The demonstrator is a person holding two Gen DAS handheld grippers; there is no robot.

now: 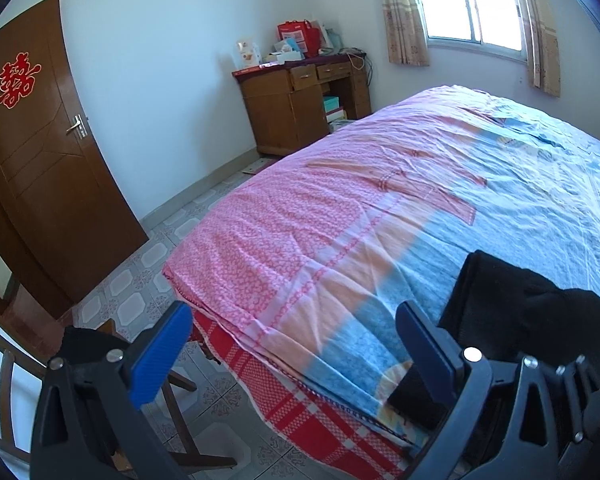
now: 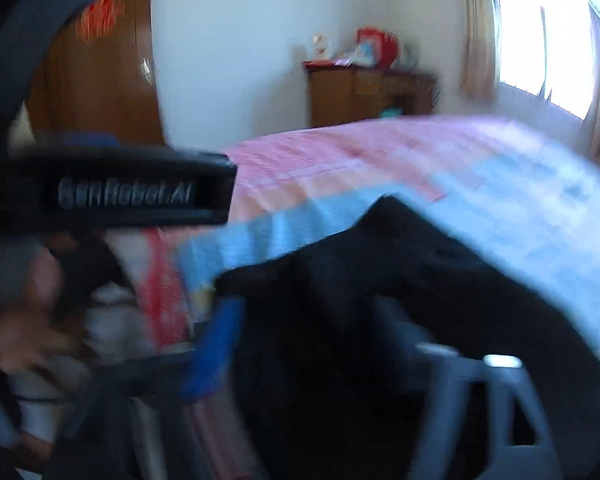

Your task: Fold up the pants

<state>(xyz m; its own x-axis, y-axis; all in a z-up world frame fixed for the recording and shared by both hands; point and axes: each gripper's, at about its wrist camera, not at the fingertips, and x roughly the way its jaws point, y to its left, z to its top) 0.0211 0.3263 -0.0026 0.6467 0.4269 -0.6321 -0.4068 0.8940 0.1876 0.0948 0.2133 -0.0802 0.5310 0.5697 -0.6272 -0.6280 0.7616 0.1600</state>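
Observation:
Black pants (image 1: 516, 296) lie in a heap at the near right corner of the bed, on the blue part of the bedspread (image 1: 380, 208). My left gripper (image 1: 296, 344) is open and empty over the bed's near edge, its right finger just left of the pants. The right wrist view is blurred by motion. There the black pants (image 2: 360, 300) fill the lower middle and cover my right gripper (image 2: 320, 340). One blue pad (image 2: 216, 344) shows at their left edge; the other finger is hidden behind the cloth.
The bed has a pink and blue spread over a red checked sheet (image 1: 300, 408). A wooden chair (image 1: 172, 408) stands at the bed's near left. A desk (image 1: 300, 104) with boxes, a door (image 1: 52, 152) and a window (image 1: 468, 0) lie beyond. The left gripper's body (image 2: 120, 192) crosses the right wrist view.

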